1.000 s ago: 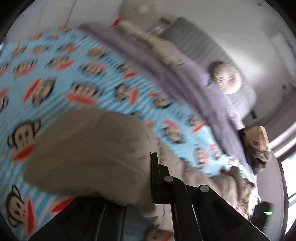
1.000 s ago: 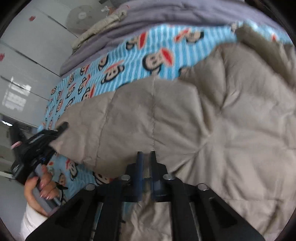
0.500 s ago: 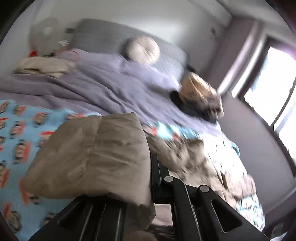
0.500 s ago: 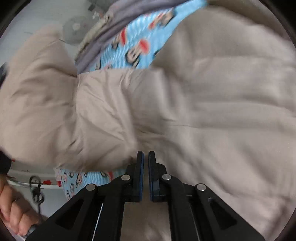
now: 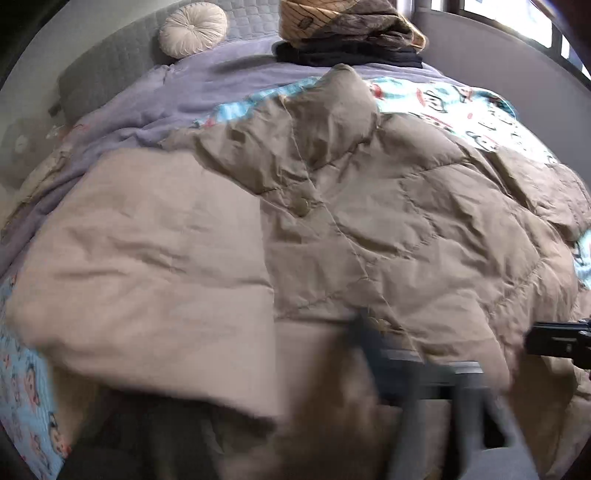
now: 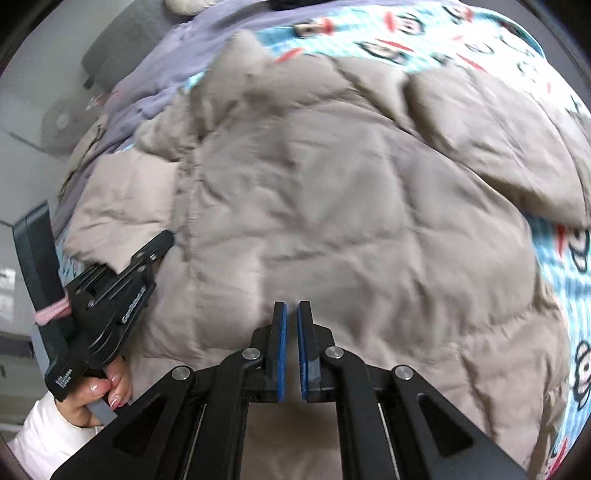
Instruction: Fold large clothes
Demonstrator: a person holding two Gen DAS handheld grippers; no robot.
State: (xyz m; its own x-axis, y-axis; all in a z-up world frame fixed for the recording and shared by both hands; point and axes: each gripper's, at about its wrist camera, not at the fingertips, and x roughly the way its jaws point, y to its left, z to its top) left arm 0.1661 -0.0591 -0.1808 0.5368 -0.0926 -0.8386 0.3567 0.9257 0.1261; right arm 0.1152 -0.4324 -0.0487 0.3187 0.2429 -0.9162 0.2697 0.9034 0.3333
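A large beige quilted puffer coat (image 5: 369,229) lies spread on the bed and fills both views (image 6: 332,206). One flap of it (image 5: 147,266) is folded over on the left, blurred. My left gripper (image 6: 162,240) shows in the right wrist view, fingertips at the edge of that flap; its own view shows it only as a dark blur, mostly covered by fabric. My right gripper (image 6: 290,314) hovers over the coat's near part, its blue pads almost together with a narrow gap and nothing between them.
The bed has a blue monkey-print sheet (image 6: 576,251) and a lilac duvet (image 5: 207,96) behind the coat. A round cream cushion (image 5: 192,29) and a pile of dark and tan clothes (image 5: 347,33) sit by the grey headboard.
The left gripper has swung the held coat flap over onto the coat body. The right gripper has drawn back and its view has steadied over the spread coat.
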